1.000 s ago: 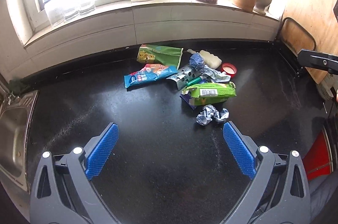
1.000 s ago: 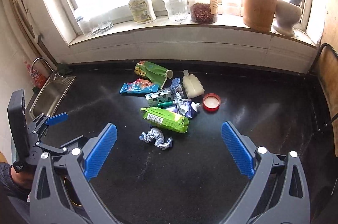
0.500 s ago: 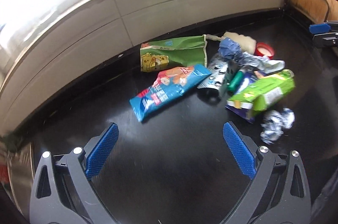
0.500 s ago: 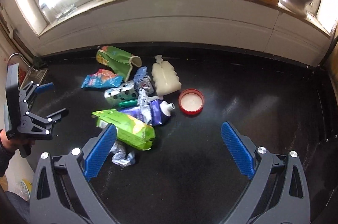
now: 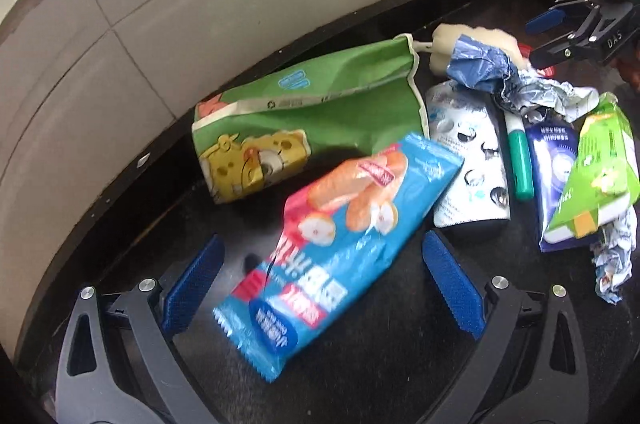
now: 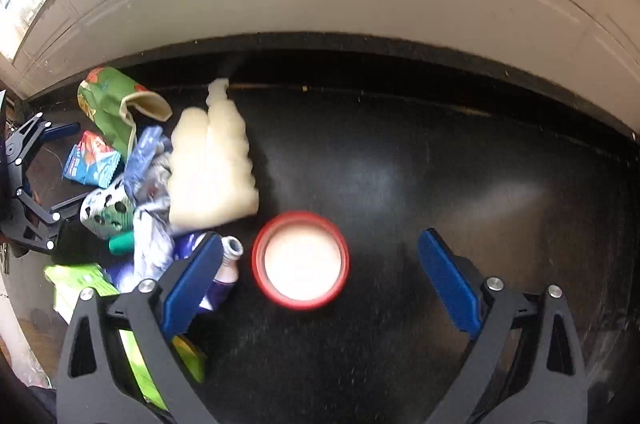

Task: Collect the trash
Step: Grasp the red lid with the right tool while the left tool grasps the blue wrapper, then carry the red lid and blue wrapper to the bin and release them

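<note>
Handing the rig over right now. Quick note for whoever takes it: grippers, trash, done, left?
Left gripper: open, jaws either side of the blue snack wrapper, not clamped.
Right gripper: open, jaws just closing a little, red lid between them, not gripped.
Trash: all piled on the black counter, including green bag and white squashed bottle.
Done: nothing picked up.
Left: everything.
</note>
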### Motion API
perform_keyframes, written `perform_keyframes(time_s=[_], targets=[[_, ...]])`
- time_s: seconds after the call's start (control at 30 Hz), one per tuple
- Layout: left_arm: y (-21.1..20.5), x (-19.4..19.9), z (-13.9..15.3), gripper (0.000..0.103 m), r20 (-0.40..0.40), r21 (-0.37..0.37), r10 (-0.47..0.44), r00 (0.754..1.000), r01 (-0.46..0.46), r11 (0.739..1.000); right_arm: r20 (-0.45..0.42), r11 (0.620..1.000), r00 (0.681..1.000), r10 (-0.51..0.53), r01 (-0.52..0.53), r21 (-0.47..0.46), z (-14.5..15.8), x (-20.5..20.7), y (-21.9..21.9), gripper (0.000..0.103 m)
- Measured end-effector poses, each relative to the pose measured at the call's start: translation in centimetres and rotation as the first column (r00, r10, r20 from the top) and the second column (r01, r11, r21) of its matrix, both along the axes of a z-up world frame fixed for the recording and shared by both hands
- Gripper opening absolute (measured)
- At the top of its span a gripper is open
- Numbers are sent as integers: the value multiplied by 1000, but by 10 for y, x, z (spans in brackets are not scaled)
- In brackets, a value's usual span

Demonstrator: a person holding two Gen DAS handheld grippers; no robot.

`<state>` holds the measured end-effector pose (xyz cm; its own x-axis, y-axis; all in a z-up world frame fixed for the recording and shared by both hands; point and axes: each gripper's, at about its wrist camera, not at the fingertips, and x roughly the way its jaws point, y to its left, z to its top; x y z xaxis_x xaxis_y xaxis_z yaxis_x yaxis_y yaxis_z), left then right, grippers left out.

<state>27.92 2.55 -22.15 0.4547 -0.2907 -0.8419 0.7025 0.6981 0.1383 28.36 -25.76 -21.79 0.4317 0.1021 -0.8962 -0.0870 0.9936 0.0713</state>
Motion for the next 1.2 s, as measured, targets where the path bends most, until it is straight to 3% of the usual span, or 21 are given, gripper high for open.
perform_keyframes(time_s=[0.1,0.17,0.33,0.47,0.6,0.73,0.83,1.0,1.2], targets=[[-1,5,-1,95,-10,-25,4,1000,-5,1000,-4,1000,1000,-2,2,11,-1,-3,-1,88],[-1,5,-1,88,-21,-48,12,1000,-13,999,-1,1000,1000,3,-3,16,-1,-6,-2,84],[0,-9,3,60,-52,-74,56,997,-59,995,2,1000,1000,-6,5,20,4,-19,-9,83],[-1,-20,2,52,-67,-67,105,992,-110,992,11,998,999,-33,32,60,10,-27,-12,83],[-2,-30,3,44,-64,-60,164,984,-168,984,3,999,1000,-28,28,27,8,-18,-5,81],[-6,-34,4,28,-74,-48,217,973,-220,974,-47,999,999,-20,21,28,-3,-12,-1,67],[-5,-41,8,26,-81,-48,252,964,-256,966,-45,1000,999,-15,15,1,-3,-16,3,50],[1,-55,26,24,-83,-68,344,935,-350,934,-30,1000,999,-30,29,-5,4,-32,4,50],[18,-84,68,24,-96,-121,464,881,-473,873,37,1000,999,-19,19,-14,52,-59,7,50]])
